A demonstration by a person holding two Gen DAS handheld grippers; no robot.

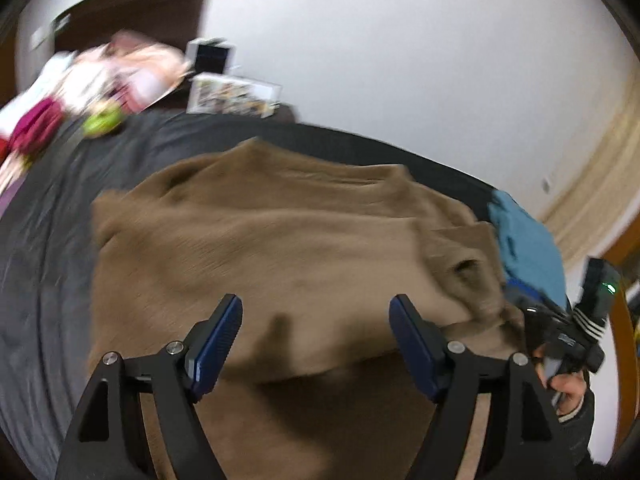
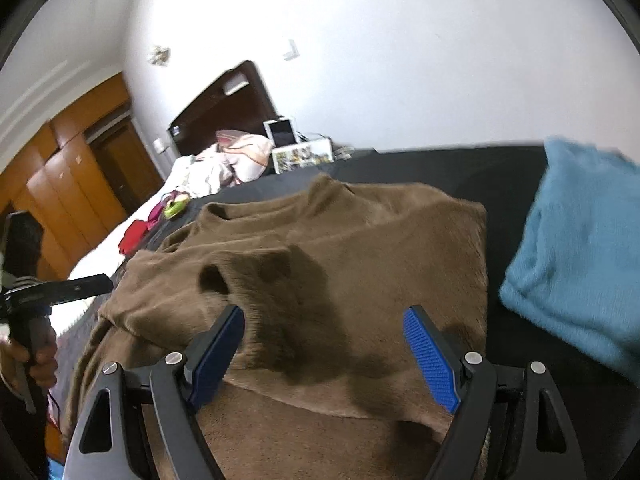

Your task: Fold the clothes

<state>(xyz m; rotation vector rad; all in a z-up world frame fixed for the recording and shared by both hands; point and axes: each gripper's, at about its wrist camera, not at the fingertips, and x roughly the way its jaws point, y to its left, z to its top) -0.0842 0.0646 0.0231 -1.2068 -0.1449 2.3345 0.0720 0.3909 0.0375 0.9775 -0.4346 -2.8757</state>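
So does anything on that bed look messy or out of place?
The brown sweater is only partly folded: a sleeve lies bunched across it with the cuff gaping open. A loose pile of clothes sits near the headboard. The blue sweater beside it looks neatly folded.

Both jaws wide, nothing pinched.
My left gripper (image 1: 316, 320) and right gripper (image 2: 324, 330) hover over the brown sweater (image 2: 320, 248), tilted down, pads clear of the cloth. My hand (image 2: 38, 360) grips the left handle, off the sweater's left edge.
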